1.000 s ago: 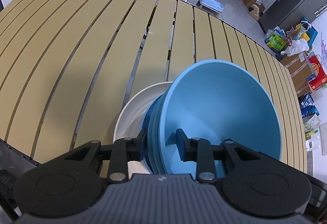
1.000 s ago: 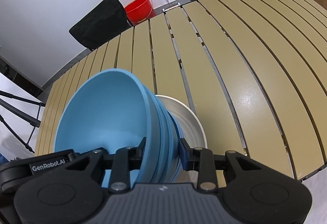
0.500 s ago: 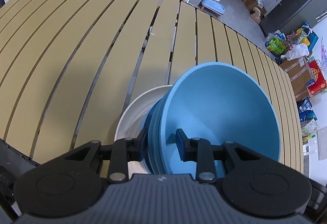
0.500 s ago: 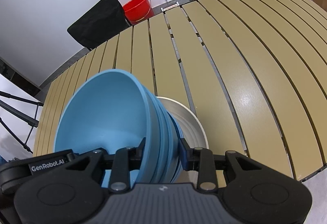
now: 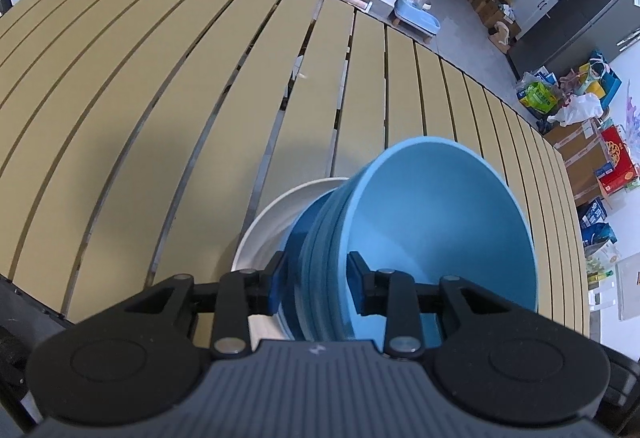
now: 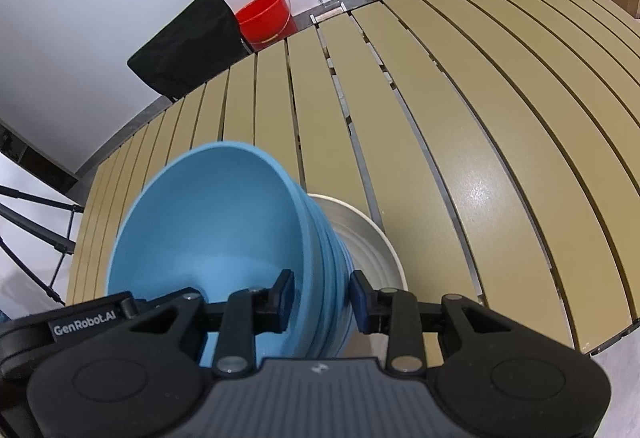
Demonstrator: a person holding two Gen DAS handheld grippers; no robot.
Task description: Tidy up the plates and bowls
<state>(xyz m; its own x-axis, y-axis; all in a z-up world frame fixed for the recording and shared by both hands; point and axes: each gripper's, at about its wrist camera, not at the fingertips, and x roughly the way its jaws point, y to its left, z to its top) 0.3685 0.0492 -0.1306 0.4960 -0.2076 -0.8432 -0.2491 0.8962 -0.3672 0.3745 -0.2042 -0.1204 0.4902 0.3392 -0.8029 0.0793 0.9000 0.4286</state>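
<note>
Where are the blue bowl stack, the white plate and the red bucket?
blue bowl stack (image 5: 440, 222), left wrist view, inner wall of the top bowl
white plate (image 6: 368, 250), right wrist view, exposed inner surface right of the stack
red bucket (image 6: 264, 18), right wrist view, outer side wall

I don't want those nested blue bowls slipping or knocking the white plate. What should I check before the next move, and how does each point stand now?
1. Left gripper straddles the rim of the blue bowl stack, one finger inside, one outside: ok. Its jaws have just been opening a little; whether the pads still press: cannot tell.
2. Right gripper straddles the opposite rim of the stack: ok.
3. Bowls nested evenly, none sliding out: ok.
4. Stack seated on or lifted clear of the white plate: cannot tell, the base is hidden.
5. Slatted table around the stack free of other dishes in view: ok.
</note>
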